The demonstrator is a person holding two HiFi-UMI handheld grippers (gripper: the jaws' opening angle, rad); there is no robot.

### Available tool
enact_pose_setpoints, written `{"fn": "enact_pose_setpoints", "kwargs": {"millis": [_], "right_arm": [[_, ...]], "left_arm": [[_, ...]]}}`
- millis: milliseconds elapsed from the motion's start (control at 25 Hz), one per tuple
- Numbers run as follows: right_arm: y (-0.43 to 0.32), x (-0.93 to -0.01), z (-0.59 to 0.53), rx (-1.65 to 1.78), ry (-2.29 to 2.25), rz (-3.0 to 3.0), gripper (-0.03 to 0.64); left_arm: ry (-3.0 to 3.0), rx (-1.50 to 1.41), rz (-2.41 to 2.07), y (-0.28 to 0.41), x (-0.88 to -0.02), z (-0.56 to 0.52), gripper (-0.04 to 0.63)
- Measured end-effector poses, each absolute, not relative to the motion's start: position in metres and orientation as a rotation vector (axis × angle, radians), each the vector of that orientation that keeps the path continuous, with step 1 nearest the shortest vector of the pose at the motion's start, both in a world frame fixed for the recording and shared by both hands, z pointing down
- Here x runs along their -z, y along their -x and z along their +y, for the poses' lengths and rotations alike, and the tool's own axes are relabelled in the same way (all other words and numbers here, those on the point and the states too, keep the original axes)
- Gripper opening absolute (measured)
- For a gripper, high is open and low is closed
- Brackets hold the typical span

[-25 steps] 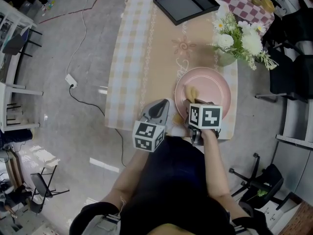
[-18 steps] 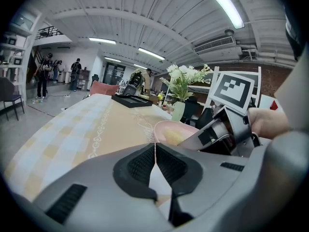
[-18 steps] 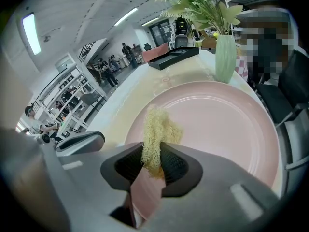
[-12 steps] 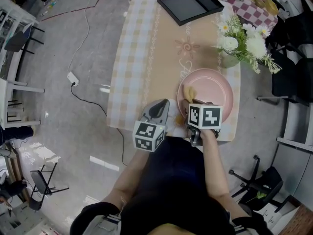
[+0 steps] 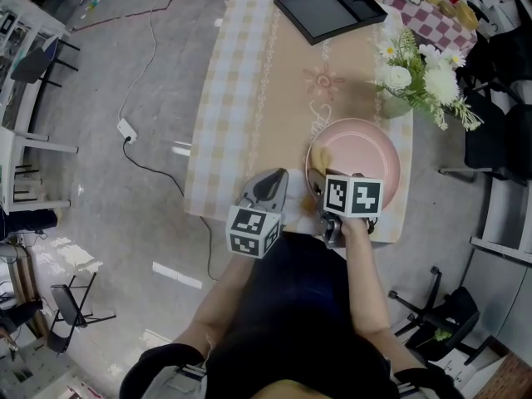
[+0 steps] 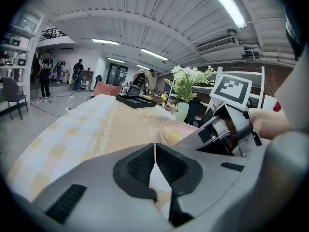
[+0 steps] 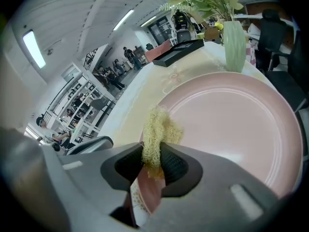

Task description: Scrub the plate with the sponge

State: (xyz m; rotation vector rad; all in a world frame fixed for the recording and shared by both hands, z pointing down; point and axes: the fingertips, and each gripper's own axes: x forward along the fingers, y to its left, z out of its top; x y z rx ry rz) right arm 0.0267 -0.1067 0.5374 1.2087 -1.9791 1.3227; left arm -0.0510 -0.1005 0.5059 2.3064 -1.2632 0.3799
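- The right gripper (image 7: 153, 161) pinches a yellow mesh sponge (image 7: 157, 134). Its two dark pads are closed on the sponge's lower part, and a frayed tuft stands out above them.
- The sponge sits at the left side of the pink plate (image 7: 231, 124), over the inner edge of its rim. Whether it presses on the surface cannot be told.
- The plate lies flat on the table (image 5: 249, 98), near the corner closest to the person's right side. The rest of its face shows bare and smooth.
- The left gripper (image 6: 155, 163) has its jaws pressed together, pad against pad, with nothing between them.
- In the head view the left gripper hangs over the near edge of the table, just left of the plate and beside the right gripper. It touches neither the plate nor the sponge.
- The table wears a pale checked cloth with a peach band and a white floral pattern down its middle.
- A green vase (image 7: 235, 40) of white flowers stands just beyond the plate, near the table's right edge.
- A black tray (image 5: 328, 7) lies at the far end of the table, well apart from the plate.
- A white power strip (image 5: 126, 130) with its cable lies on the grey floor to the left of the table.
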Motion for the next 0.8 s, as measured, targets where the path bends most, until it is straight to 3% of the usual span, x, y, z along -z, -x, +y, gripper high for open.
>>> {"fn": "enact_pose_setpoints", "kwargs": {"millis": [800], "right_arm": [[-0.017, -0.521, -0.108, -1.398, -1.164, -2.068, 0.092]], "left_arm": [[-2.312, -0.377, -1.259, 0.048, -0.504, -0.097, 0.017]]}}
